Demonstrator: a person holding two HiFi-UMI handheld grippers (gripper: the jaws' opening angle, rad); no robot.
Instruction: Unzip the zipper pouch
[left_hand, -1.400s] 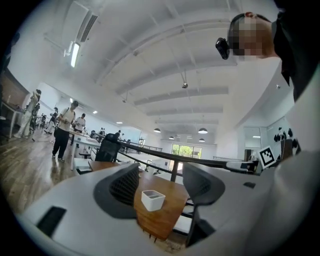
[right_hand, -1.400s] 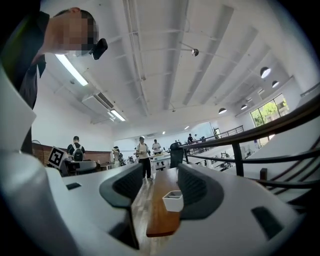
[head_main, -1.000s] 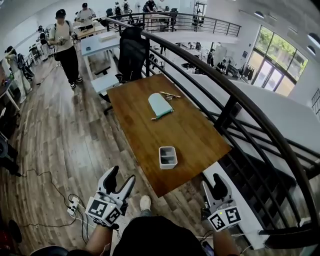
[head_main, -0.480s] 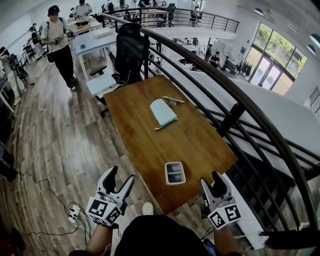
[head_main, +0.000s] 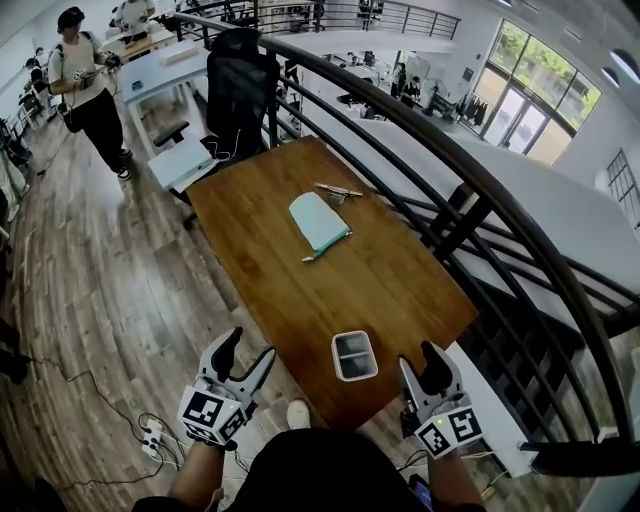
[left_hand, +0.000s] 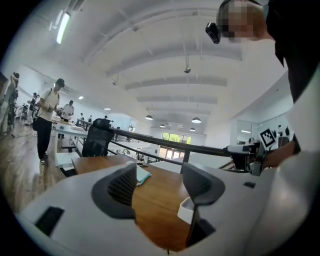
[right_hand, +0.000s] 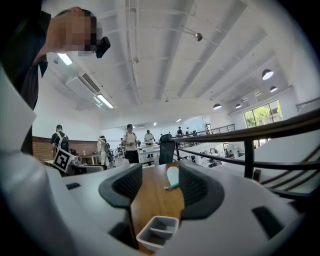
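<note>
A light teal zipper pouch (head_main: 319, 222) lies flat on the far half of the wooden table (head_main: 270, 270), a teal pull tab sticking out at its near corner. My left gripper (head_main: 245, 353) hovers off the table's near left corner, jaws open and empty. My right gripper (head_main: 420, 366) hangs by the near right corner, also open and empty. Both are far short of the pouch. In the left gripper view the pouch (left_hand: 143, 175) peeks out beside the left jaw of that gripper (left_hand: 160, 187). In the right gripper view the pouch (right_hand: 173, 176) lies far ahead between the jaws of the right gripper (right_hand: 156, 187).
A white two-compartment tray (head_main: 354, 355) sits near the table's front edge, between my grippers. Pens (head_main: 338, 190) lie beyond the pouch. A black railing (head_main: 470, 200) runs along the right side. A black office chair (head_main: 238, 95) stands at the far end, a person (head_main: 85, 85) walks at far left, cables (head_main: 150, 435) lie on the floor.
Both grippers have come forward to the table's near edge, and the white tray now sits between them. Their jaws are as wide as before.
</note>
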